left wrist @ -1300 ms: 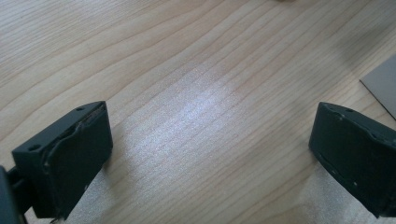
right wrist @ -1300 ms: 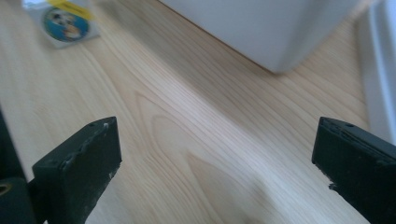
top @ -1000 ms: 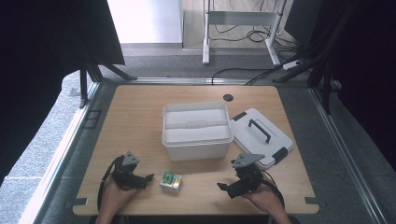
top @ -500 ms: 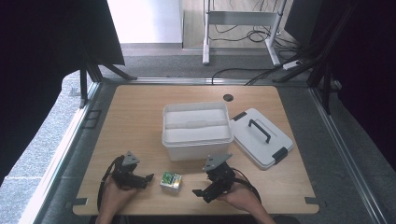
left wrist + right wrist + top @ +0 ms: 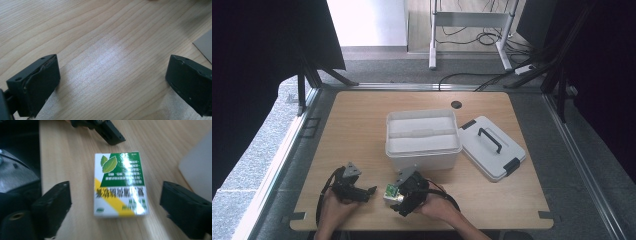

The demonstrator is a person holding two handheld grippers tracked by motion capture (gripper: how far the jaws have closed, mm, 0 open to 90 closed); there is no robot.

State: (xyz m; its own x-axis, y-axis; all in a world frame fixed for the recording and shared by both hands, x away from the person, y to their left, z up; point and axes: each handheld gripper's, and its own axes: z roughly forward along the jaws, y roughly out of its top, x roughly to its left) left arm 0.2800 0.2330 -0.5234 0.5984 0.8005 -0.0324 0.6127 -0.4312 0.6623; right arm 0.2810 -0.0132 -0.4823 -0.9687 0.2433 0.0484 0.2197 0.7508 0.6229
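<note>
Small box [image 5: 119, 184] with green leaf label, print blurred and unreadable, lies flat between the wide-open right gripper [image 5: 115, 202]; left gripper [image 5: 112, 82] open over bare table [image 5: 105, 37]; white bin [image 5: 423, 137] behind.

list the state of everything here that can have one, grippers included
left gripper: open, jaws wide apart over bare wood, holding nothing
right gripper: open, jaws either side of the box, not touching it
small green and white box: closed, lying flat on the table
white bin: uncovered, upright on the table
lid: off the bin, lying beside it handle up
table: wooden, carries all of these
</note>
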